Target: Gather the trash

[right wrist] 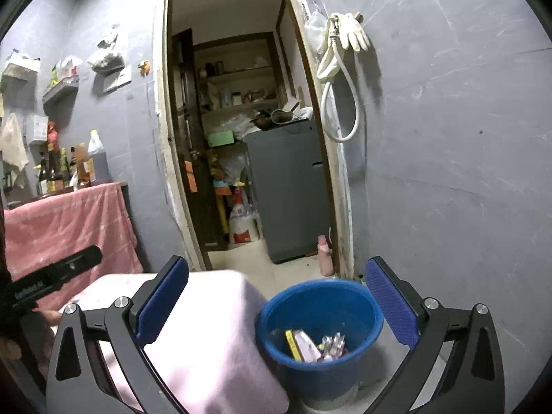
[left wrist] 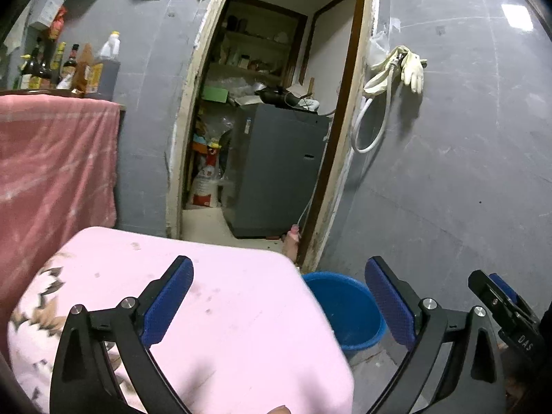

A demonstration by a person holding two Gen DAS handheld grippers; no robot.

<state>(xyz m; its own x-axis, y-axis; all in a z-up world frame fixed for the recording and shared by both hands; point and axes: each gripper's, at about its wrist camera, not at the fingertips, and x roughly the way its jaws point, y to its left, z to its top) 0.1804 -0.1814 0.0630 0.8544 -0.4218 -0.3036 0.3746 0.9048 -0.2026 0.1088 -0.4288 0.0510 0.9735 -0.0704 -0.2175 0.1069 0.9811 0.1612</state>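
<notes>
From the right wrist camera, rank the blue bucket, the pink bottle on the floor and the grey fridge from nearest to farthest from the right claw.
1. Blue bucket: just ahead of the open right claw, between its fingers, trash inside.
2. Pink bottle: on the floor past the bucket, by the door frame.
3. Grey fridge: farthest, inside the doorway.

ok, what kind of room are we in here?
Likely a home kitchen or utility corner: sauce bottles on a cloth-draped counter, rubber gloves and a hose on the grey tiled wall, a doorway to a cluttered storeroom.
</notes>
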